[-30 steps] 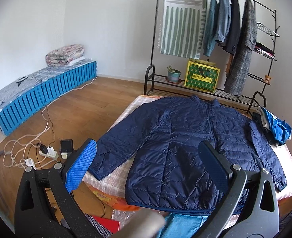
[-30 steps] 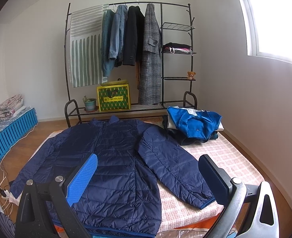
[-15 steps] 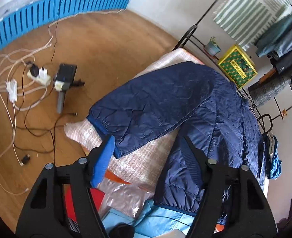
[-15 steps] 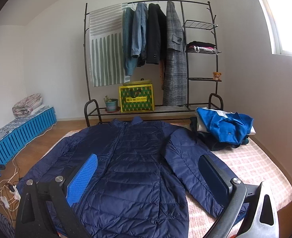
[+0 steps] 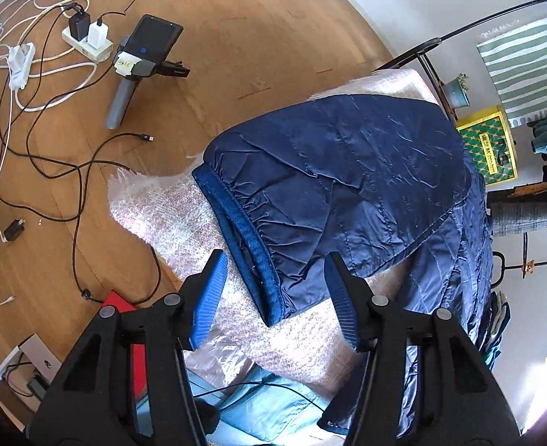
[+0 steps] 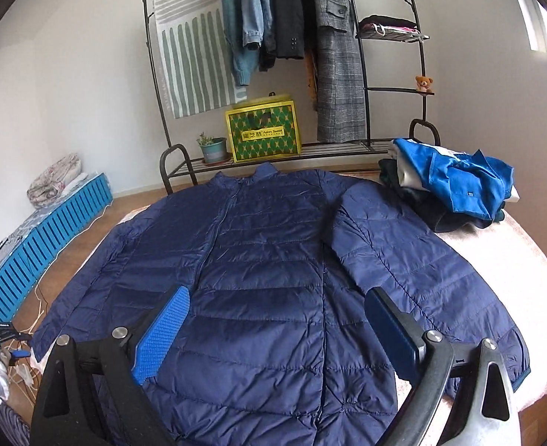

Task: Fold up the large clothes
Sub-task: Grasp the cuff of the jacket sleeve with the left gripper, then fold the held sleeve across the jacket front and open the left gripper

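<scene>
A navy quilted puffer jacket (image 6: 269, 271) lies flat and face up on a pink checked bed (image 6: 529, 256), sleeves spread out. In the left wrist view its left sleeve (image 5: 332, 182) ends in a ribbed cuff (image 5: 247, 245) near the bed's corner. My left gripper (image 5: 275, 291) is open, its fingers either side of the cuff end and just above it. My right gripper (image 6: 273, 330) is open and empty, hovering over the jacket's lower front.
A pile of blue and dark clothes (image 6: 455, 182) sits at the bed's far right. A clothes rack (image 6: 292, 55) stands behind the bed. Cables, a power strip (image 5: 84, 41) and a handheld device (image 5: 139, 59) lie on the wood floor at left.
My left gripper has swung down and in toward the left sleeve cuff, now between its fingers. My right gripper has moved closer over the jacket body.
</scene>
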The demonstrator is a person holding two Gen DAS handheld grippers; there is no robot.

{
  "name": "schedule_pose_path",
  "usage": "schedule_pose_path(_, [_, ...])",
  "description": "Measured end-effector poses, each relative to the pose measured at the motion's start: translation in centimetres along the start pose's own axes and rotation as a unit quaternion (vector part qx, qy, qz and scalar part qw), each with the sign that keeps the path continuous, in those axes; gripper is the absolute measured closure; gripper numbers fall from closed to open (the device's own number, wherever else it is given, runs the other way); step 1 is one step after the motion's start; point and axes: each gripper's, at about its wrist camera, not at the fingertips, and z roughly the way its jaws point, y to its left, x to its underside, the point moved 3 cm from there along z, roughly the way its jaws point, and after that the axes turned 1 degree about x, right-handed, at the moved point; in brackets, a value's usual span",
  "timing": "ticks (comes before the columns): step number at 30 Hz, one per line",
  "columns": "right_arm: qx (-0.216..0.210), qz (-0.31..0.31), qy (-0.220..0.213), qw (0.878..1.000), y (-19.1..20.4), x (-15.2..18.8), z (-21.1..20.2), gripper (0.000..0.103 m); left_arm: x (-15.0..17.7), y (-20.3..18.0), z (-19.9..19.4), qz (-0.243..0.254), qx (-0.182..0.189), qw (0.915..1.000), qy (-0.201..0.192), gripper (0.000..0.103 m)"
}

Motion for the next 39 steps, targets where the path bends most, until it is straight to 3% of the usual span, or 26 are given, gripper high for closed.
schedule_pose_path(7, [0.013,-0.009,-0.002,1.0,-0.4,0.1,-0.3,0.006,-0.4,0.3,0.9,0.001,-0.01,1.0,-0.001,0.049])
schedule_pose_path(11, [0.021,-0.002,0.003,1.0,-1.2,0.2,-0.3,0.006,-0.8,0.2,1.3,0.011,-0.017,0.9998,-0.002,0.063])
schedule_pose_path(13, [0.023,0.006,0.006,1.0,-1.7,0.2,-0.3,0.006,-0.9,0.1,1.4,0.017,-0.025,0.9995,-0.006,0.077])
schedule_pose_path(14, [0.022,0.01,0.007,1.0,-1.8,0.2,-0.3,0.006,-1.0,0.0,1.5,0.023,-0.026,0.9994,-0.006,0.09])
schedule_pose_path(15, [0.021,0.014,0.008,1.0,-1.9,0.2,-0.3,0.006,-1.0,-0.1,1.5,0.027,-0.025,0.9993,-0.006,0.094])
schedule_pose_path(22, [0.02,0.008,0.009,1.0,-1.8,0.1,-0.3,0.006,-0.2,-5.3,-1.7,0.107,-0.017,0.9913,-0.075,0.098])
schedule_pose_path(26, [0.015,-0.005,0.016,1.0,-1.4,0.2,-0.1,0.007,1.9,-12.2,-4.6,0.206,-0.005,0.9715,-0.116,0.098])
schedule_pose_path(31, [0.012,-0.009,0.022,1.0,-1.4,0.4,-0.1,0.007,7.2,-22.3,-6.6,0.332,0.033,0.9327,-0.137,0.099])
schedule_pose_path(35, [0.015,-0.006,0.019,1.0,-1.8,0.5,-0.4,0.007,12.3,-29.7,-4.7,0.405,0.073,0.9053,-0.105,0.099])
schedule_pose_path(39, [0.016,0.002,0.018,1.0,-2.4,0.5,-0.8,0.007,16.9,-34.6,-1.0,0.445,0.084,0.8892,-0.066,0.099])
